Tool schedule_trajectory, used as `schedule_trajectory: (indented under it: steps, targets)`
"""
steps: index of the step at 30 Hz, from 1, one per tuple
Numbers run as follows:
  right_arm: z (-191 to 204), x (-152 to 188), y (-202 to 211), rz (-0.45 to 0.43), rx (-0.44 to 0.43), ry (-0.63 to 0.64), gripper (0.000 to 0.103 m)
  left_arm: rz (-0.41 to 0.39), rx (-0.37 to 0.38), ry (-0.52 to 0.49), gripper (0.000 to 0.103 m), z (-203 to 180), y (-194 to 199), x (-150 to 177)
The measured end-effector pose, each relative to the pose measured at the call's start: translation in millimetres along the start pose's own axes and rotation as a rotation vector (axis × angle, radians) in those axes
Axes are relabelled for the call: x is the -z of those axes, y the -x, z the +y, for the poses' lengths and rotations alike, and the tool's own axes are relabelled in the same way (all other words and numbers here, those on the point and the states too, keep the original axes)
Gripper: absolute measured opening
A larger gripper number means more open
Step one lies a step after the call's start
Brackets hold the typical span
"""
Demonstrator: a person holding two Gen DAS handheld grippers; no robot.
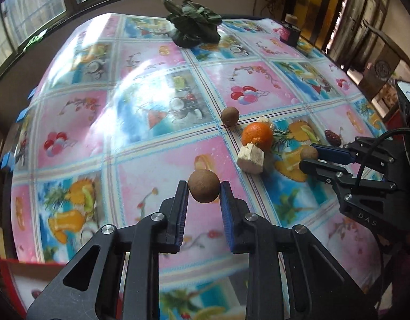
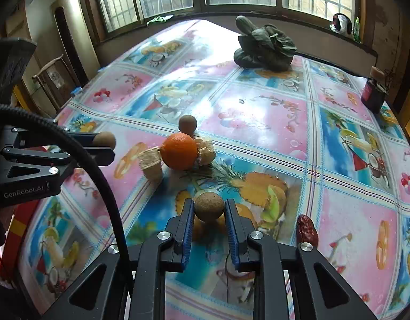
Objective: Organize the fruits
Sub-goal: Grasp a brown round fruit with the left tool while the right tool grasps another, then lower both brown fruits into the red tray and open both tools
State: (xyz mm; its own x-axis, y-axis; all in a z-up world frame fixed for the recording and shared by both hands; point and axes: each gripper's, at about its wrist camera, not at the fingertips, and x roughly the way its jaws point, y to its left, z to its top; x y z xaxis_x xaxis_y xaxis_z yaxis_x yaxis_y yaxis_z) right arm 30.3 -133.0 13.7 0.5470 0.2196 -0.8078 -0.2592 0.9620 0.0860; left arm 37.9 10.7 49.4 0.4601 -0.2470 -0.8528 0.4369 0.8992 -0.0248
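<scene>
My left gripper (image 1: 204,185) is shut on a small round brown fruit (image 1: 204,189), with both blue pads pressed on its sides. In the right wrist view my right gripper (image 2: 209,202) is shut on a second brown fruit (image 2: 209,208), low over the tablecloth. Each gripper also shows in the other's view: the right gripper (image 1: 307,156) at the right, and the left gripper (image 2: 107,145) at the left. Between them lie an orange (image 1: 257,136) (image 2: 179,151) and a third brown fruit (image 1: 230,116) (image 2: 187,124) just behind it. A red date (image 2: 307,230) lies beside my right fingers.
Pale cut chunks (image 1: 251,158) (image 2: 150,166) flank the orange. Leafy greens (image 1: 194,25) (image 2: 263,48) sit at the far side of the table (image 1: 98,138), and a dark jar (image 2: 373,96) at its far right corner. A red box edge (image 1: 7,280) shows near left.
</scene>
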Motion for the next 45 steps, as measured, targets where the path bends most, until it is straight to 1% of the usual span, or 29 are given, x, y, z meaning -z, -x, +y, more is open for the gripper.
schedule_trajectory:
  steps: [5, 9, 12, 18, 20, 23, 27, 32, 35, 37, 45]
  targets:
    - [10.0, 7.5, 29.4, -0.037, -0.022, -0.005, 0.022, -0.041, -0.015, 0.088, 0.023, 5.5, 36.8, 27.3]
    - [30.0, 13.2, 50.3, -0.066, -0.082, -0.006, 0.022, -0.064, -0.052, 0.165, 0.023, 18.1, 66.2, 54.9]
    - [53.8, 17.8, 63.0, -0.085, -0.118, 0.017, 0.022, -0.075, -0.088, 0.240, 0.023, 34.7, 88.4, 81.0]
    - [108.4, 25.1, 73.5, -0.088, -0.211, 0.096, 0.022, -0.101, -0.162, 0.357, 0.023, 70.7, 127.4, 136.7]
    - [128.0, 25.7, 73.3, -0.080, -0.246, 0.122, 0.022, -0.096, -0.185, 0.399, 0.023, 83.4, 134.5, 155.3]
    - [158.5, 26.1, 73.6, -0.078, -0.295, 0.163, 0.022, -0.086, -0.232, 0.432, 0.023, 97.7, 139.9, 177.4]
    - [200.6, 27.3, 69.5, -0.062, -0.357, 0.229, 0.022, -0.074, -0.255, 0.473, 0.023, 112.1, 139.8, 200.8]
    - [243.7, 25.4, 59.2, -0.040, -0.398, 0.284, 0.022, -0.071, -0.308, 0.478, 0.023, 123.6, 136.6, 214.5]
    - [263.2, 25.7, 50.6, -0.016, -0.401, 0.323, 0.022, -0.078, -0.312, 0.486, 0.023, 128.8, 134.2, 217.3]
    - [275.3, 26.2, 41.9, 0.007, -0.414, 0.345, 0.022, -0.079, -0.328, 0.486, 0.023, 131.3, 132.1, 218.9]
    - [306.8, 35.9, 6.9, 0.097, -0.427, 0.420, 0.022, -0.068, -0.326, 0.511, 0.023, 138.2, 120.4, 222.5]
